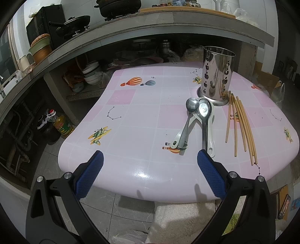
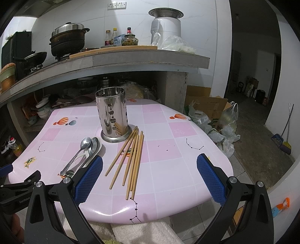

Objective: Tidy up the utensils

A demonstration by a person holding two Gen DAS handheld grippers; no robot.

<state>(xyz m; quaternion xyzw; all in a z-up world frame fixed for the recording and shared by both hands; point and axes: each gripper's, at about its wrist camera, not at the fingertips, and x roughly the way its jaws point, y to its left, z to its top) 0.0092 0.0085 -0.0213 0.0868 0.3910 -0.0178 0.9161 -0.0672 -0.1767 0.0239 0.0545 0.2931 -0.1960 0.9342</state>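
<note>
Left wrist view, room: a kitchen with a long grey stone counter (image 1: 168,20) running along the far side, dark pots (image 1: 118,7) on burners on top, bowls (image 1: 91,73) stacked in the open space beneath, tiled floor below.
Right wrist view, room: white tiled wall, a wall socket near the top, a white appliance (image 2: 166,28) with a metal bowl on the counter, sauce bottles (image 2: 114,36) beside it, cardboard box (image 2: 208,107) and plastic bags on the floor at the right.
Table (image 1: 146,131): low, rounded corners, glossy pink-and-white checked cover printed with hot-air balloons, small planes and star patterns.
Utensil holder (image 1: 217,75): shiny perforated steel cylinder, upright on the far right part of the table, empty as far as its rim shows.
Chopsticks (image 1: 241,125): a loose fan of wooden sticks lying flat just right of the holder's base, far ends near it, near ends spread toward the table edge.
Spoons (image 1: 196,120): metal and white ones overlapping in a heap just left of the chopsticks, bowls toward the holder, handles toward the near edge.
Writing: "GenRobot" on the black frame at the lower left of the right wrist view; the red label on an oil bottle (image 1: 62,125) on the floor is unreadable.
Left gripper (image 1: 150,155): blue-padded jaws spread wide, holding nothing, above the near table edge; the right pad's tip overlaps the spoon handles in view, contact unclear.
Right gripper (image 2: 150,161): jaws wide apart, holding nothing, with the chopsticks' near ends between them.
</note>
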